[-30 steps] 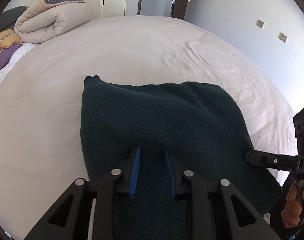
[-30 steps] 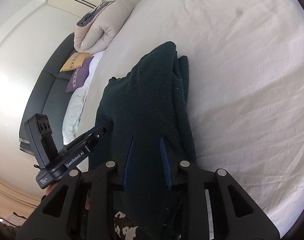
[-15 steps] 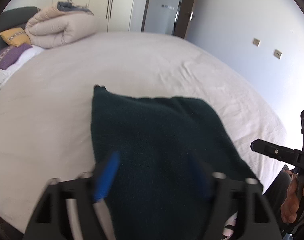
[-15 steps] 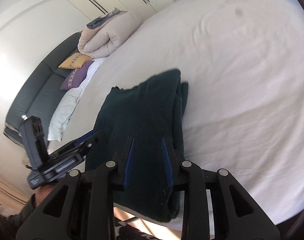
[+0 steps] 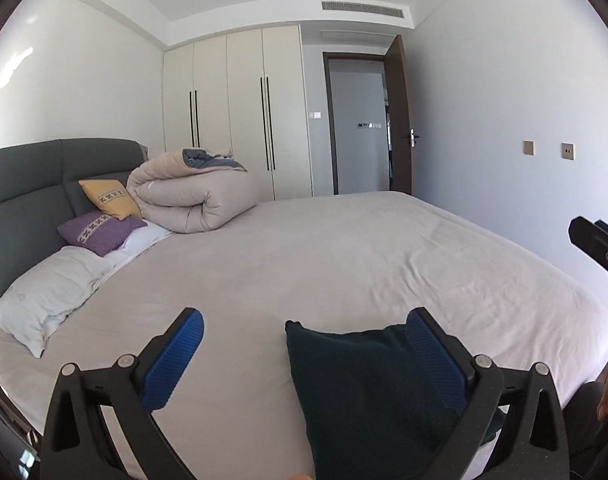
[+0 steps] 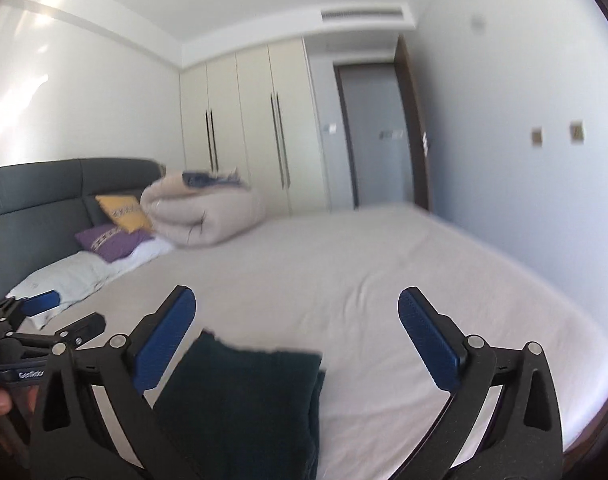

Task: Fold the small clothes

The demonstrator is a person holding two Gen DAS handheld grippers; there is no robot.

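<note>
A wide bed point(image 5: 344, 248) with a smooth pale sheet fills a white-walled bedroom; a grey padded headboard point(image 5: 23, 184) stands at its left end, cream wardrobe doors point(image 5: 243, 112) behind. One folded dark green garment point(image 5: 364, 384), soft and fleecy, lies flat at the bed's near edge. At the head end: one rolled beige duvet point(image 5: 191, 200), one yellow cushion point(image 5: 107, 198), one purple cushion point(image 5: 99, 232), one white pillow point(image 5: 51, 284). The left gripper point(image 5: 304, 360) and right gripper point(image 6: 295, 340) both gape wide, holding nothing.
</note>
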